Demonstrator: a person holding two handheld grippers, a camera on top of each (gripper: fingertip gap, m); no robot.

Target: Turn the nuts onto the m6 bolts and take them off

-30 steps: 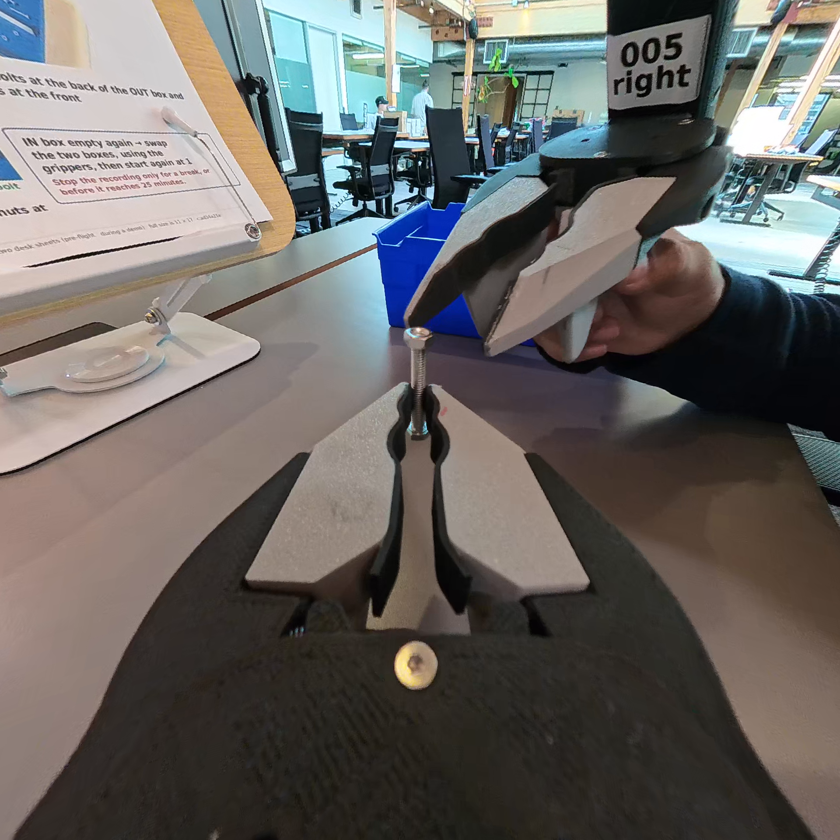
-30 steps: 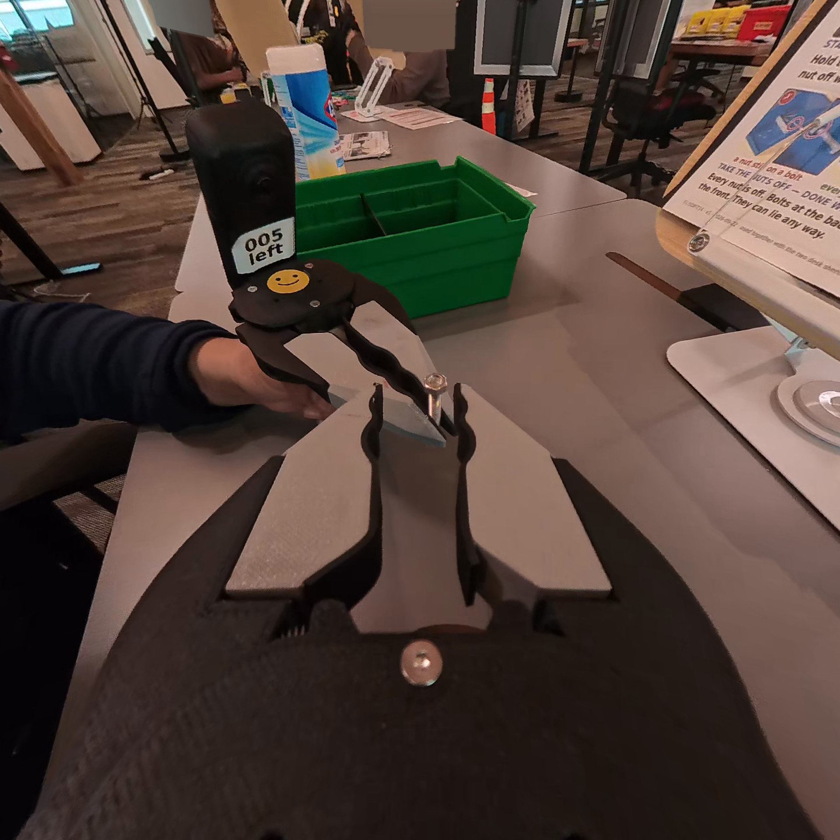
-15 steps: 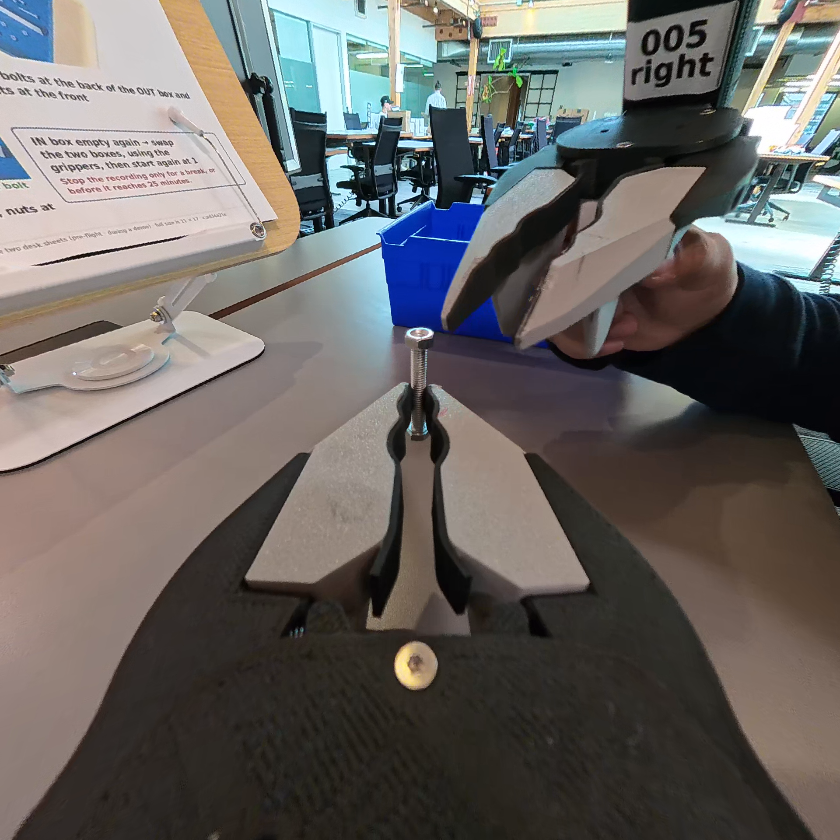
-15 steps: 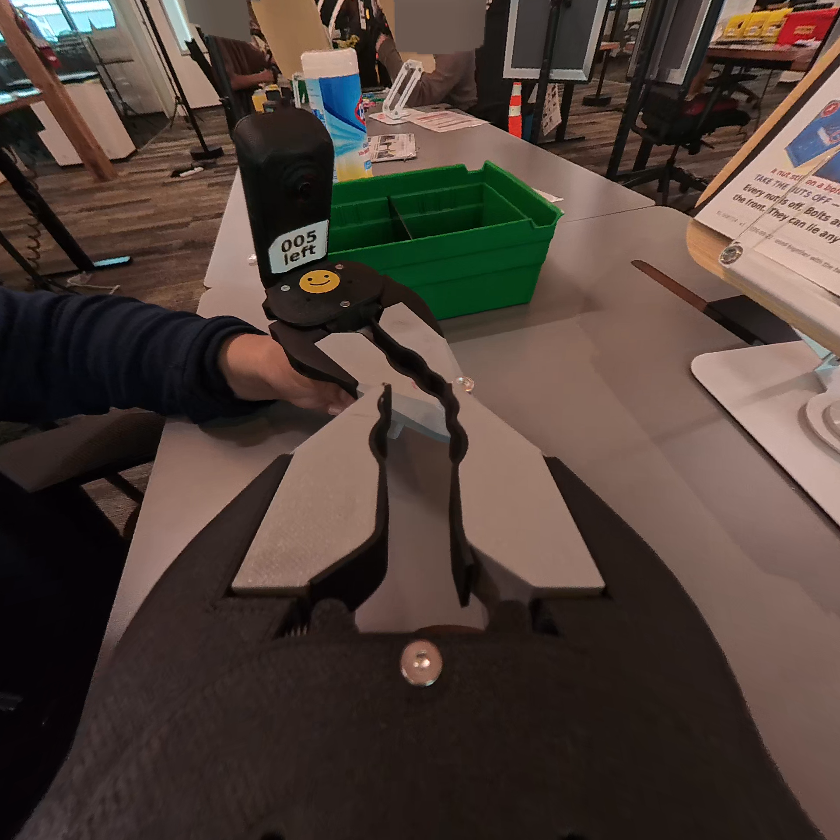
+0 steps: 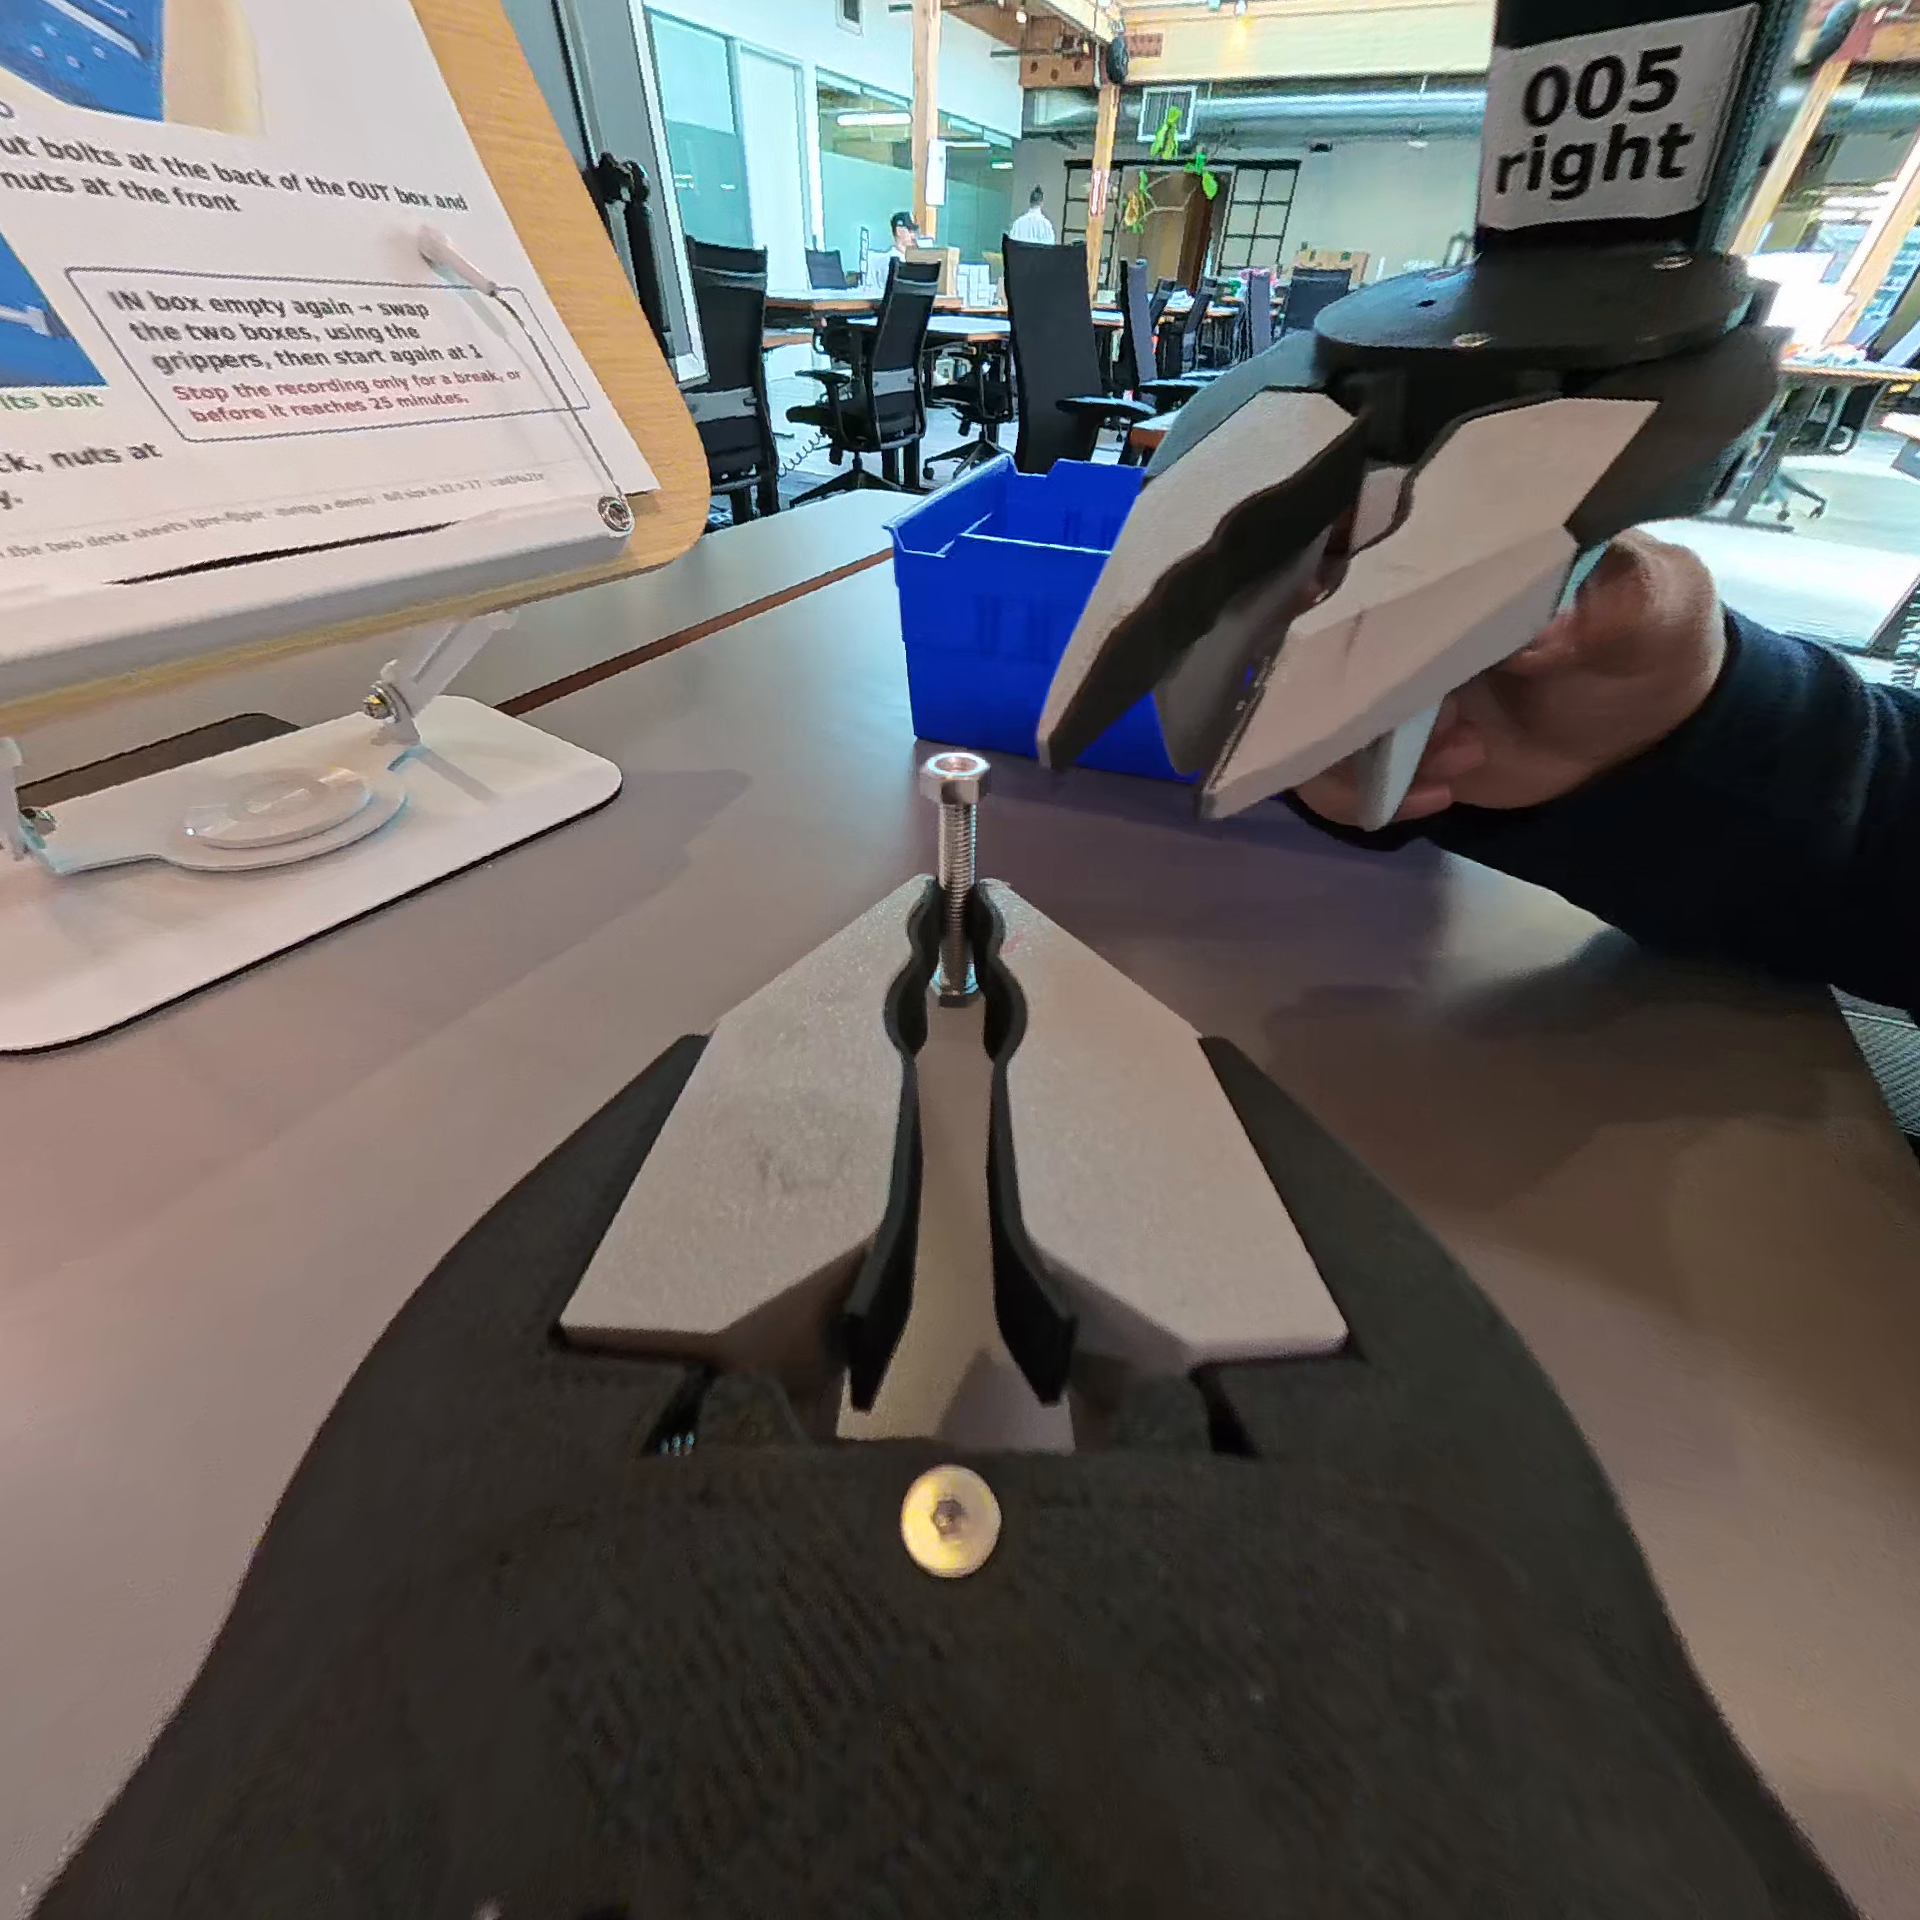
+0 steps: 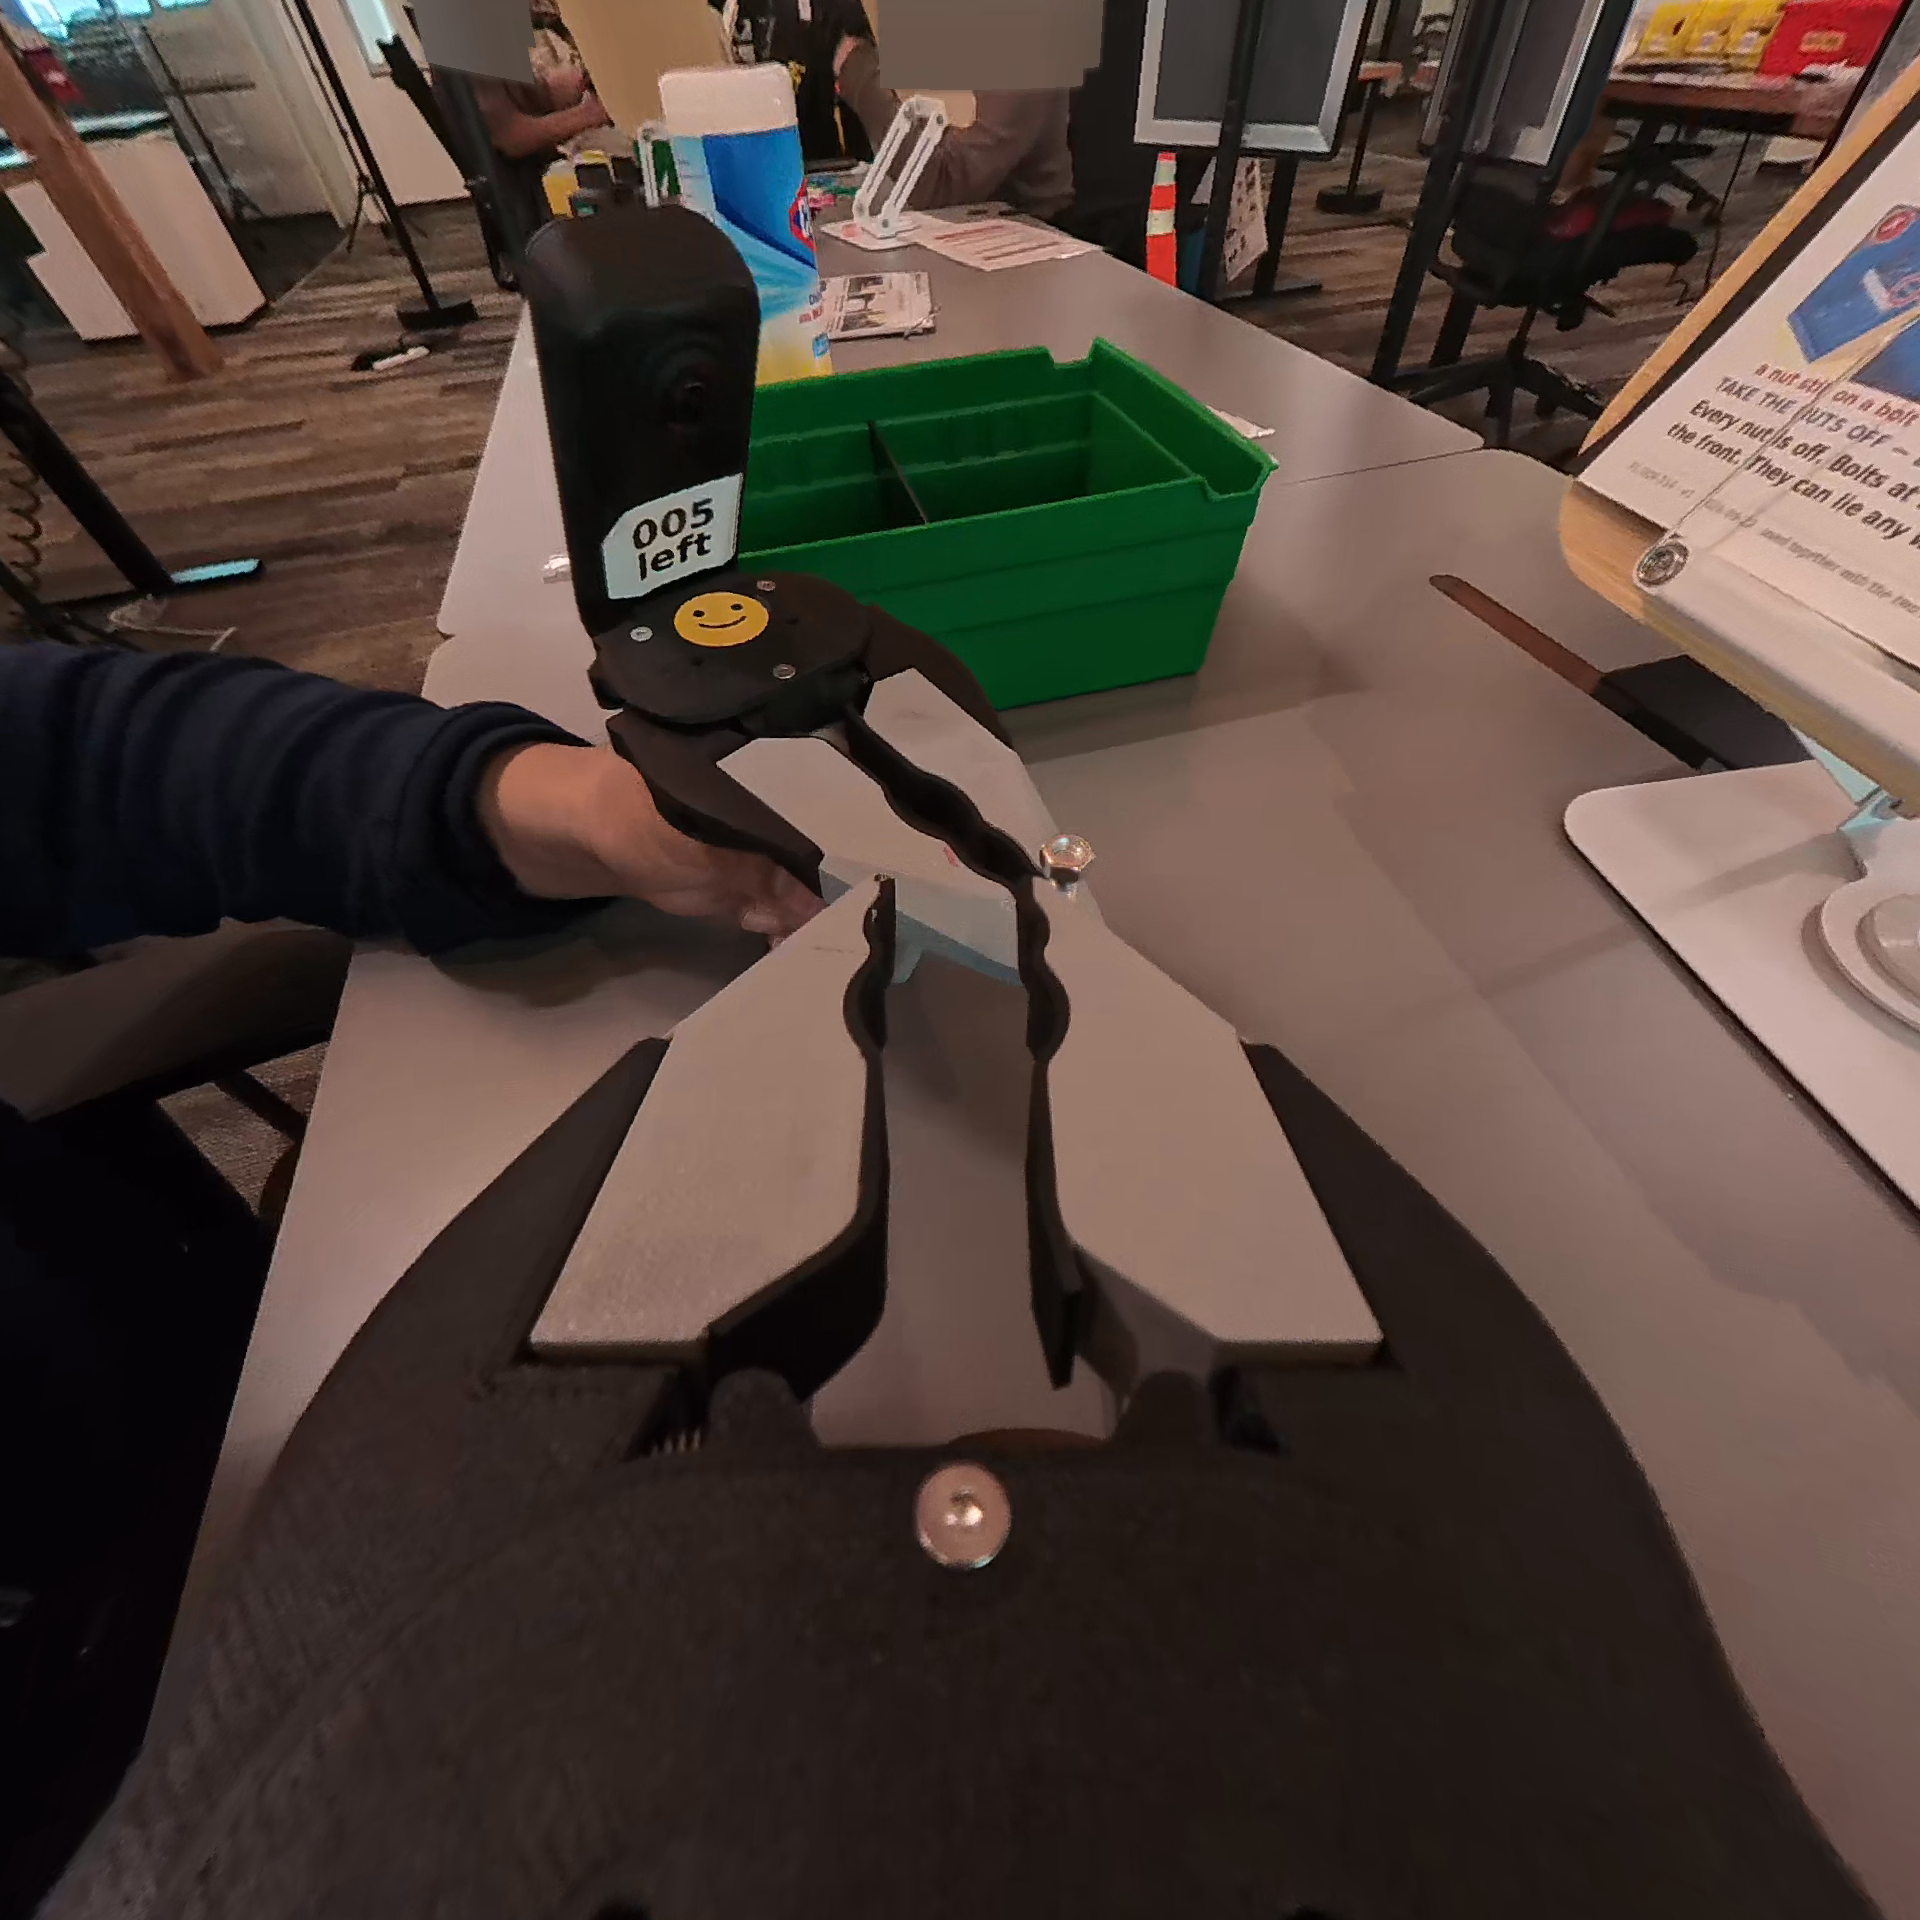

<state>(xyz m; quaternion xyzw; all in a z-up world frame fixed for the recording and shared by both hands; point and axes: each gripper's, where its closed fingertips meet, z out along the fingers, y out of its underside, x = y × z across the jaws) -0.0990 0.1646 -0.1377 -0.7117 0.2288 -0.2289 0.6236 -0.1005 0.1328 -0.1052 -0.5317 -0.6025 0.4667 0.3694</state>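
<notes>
Left gripper [image 5: 954,935] clamped on an upright silver steel bolt [image 5: 955,831], right gripper [image 6: 956,914] apart and empty.

At frame centre of the left wrist view, the bolt stands head-up over the grey table [image 5: 416,1039], a small silver hex nut [image 5: 953,982] low on its thread between the fingertips. The right gripper hangs at upper right, before a blue plastic bin [image 5: 987,613]. A green divided bin [image 6: 1039,540] sits upper centre in the right wrist view.

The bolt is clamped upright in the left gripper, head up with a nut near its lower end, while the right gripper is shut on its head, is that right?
Not quite: in the left wrist view the right gripper is open and clear of the bolt. The left gripper does clamp it upright, nut low.
</notes>
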